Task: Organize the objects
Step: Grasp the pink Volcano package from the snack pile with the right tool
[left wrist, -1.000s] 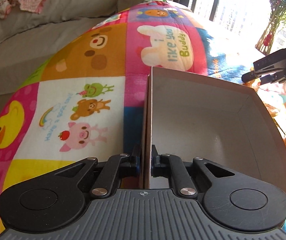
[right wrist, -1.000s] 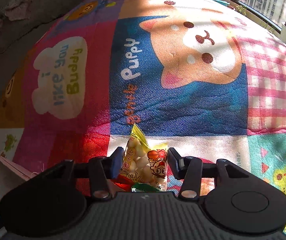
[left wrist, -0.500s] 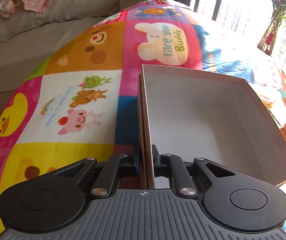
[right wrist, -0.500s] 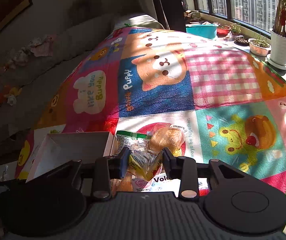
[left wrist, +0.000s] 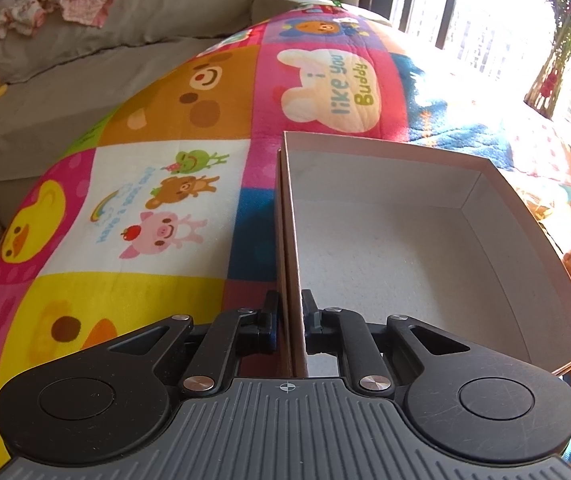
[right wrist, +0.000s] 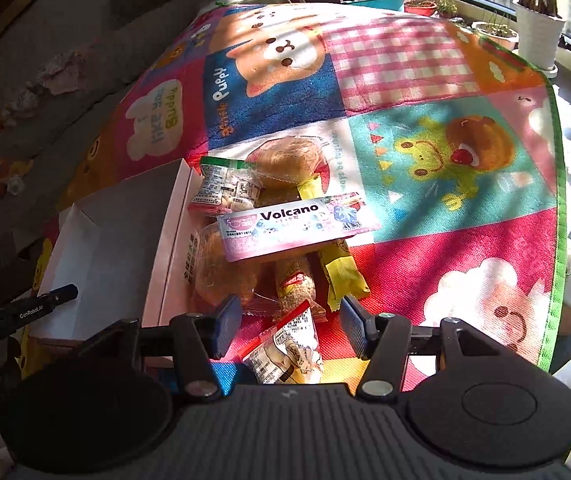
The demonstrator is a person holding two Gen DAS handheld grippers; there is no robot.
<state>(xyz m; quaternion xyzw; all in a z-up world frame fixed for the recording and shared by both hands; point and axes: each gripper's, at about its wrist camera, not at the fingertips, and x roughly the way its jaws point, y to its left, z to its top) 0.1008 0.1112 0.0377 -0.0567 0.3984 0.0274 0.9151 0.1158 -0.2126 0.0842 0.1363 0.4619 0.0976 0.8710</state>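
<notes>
My left gripper (left wrist: 289, 320) is shut on the near left wall of an open cardboard box (left wrist: 405, 248), which has nothing inside. The same box (right wrist: 113, 240) shows at the left of the right wrist view. My right gripper (right wrist: 290, 314) hovers over a heap of snacks beside the box and its jaws are opening. A small clear snack packet (right wrist: 289, 354) with a red corner lies between them, and neither pad presses on it. The heap holds a pink "Volcano" packet (right wrist: 297, 228), a wrapped bun (right wrist: 289, 162) and a yellow wrapper (right wrist: 341, 276).
Everything rests on a bright cartoon patchwork mat (left wrist: 145, 200) with a green border (right wrist: 557, 200). A grey sofa (left wrist: 105, 40) with scattered clothes runs along the far side. Potted plants (right wrist: 537, 36) stand by the windows. A black bar (right wrist: 25, 312) marked GenRobot.AI crosses the box's near corner.
My right gripper swung from the bare mat to the snack heap beside the box, and its jaws let go of the small packet. The box in my left gripper now sits flatter.
</notes>
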